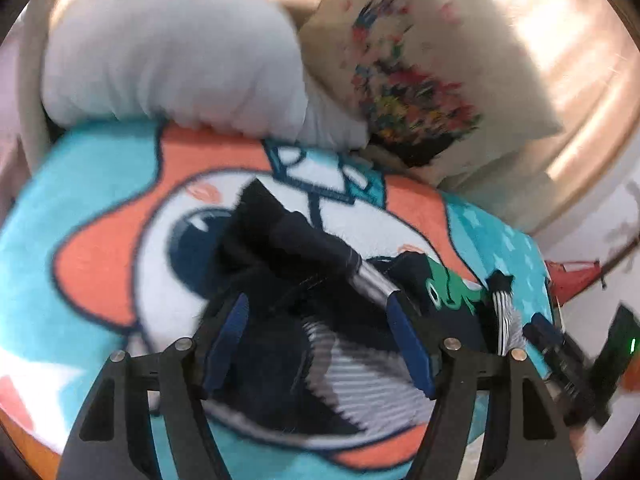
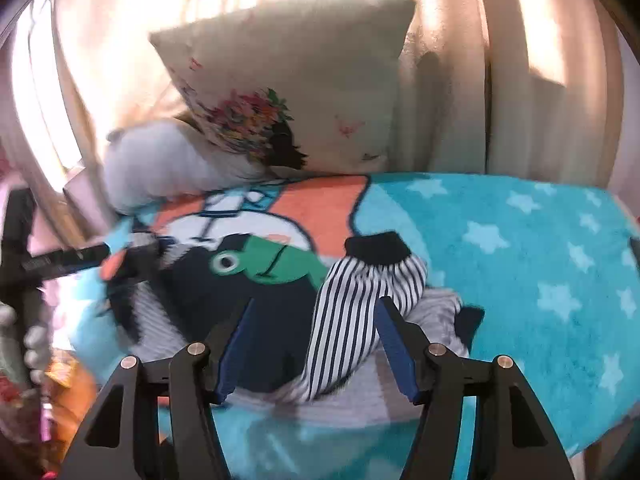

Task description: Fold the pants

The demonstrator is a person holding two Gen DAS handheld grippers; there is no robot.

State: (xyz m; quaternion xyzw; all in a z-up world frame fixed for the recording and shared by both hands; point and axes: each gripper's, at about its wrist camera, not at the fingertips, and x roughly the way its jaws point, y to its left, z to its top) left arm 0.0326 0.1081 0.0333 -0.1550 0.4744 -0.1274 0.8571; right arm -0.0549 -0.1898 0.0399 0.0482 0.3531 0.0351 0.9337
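Pants lay bunched on the blanket of the bed, directly ahead of and below both grippers. We saw a small garment: a dark navy body with a green frog patch, striped legs and dark knit cuffs. One striped leg ran up between the jaws of the right gripper and ended in a cuff just beyond its tips. The right gripper stood wide open, its pads clear of the cloth and holding nothing.

The left gripper was also spread wide and empty. Dark cloth and a striped panel of the pants sat between and beneath its fingers, but neither pad pressed on them. The other gripper showed just to its right.

We judged the pants light, soft and limp, with no stiffness to keep a shape once lifted. They would sag from any single pinch, and the fleecy blanket beneath would likely drag on them instead of letting them slide. The knit cuffs and the waistband seemed the firmest places to take hold, since doubled fabric there would give the pads something thick to bite. We could not tell where the waistband lay in the heap. With 2 grippers, a hold at each end of an edge would keep it taut.

Behind the pants, 2 pillows leaned against the curtain.
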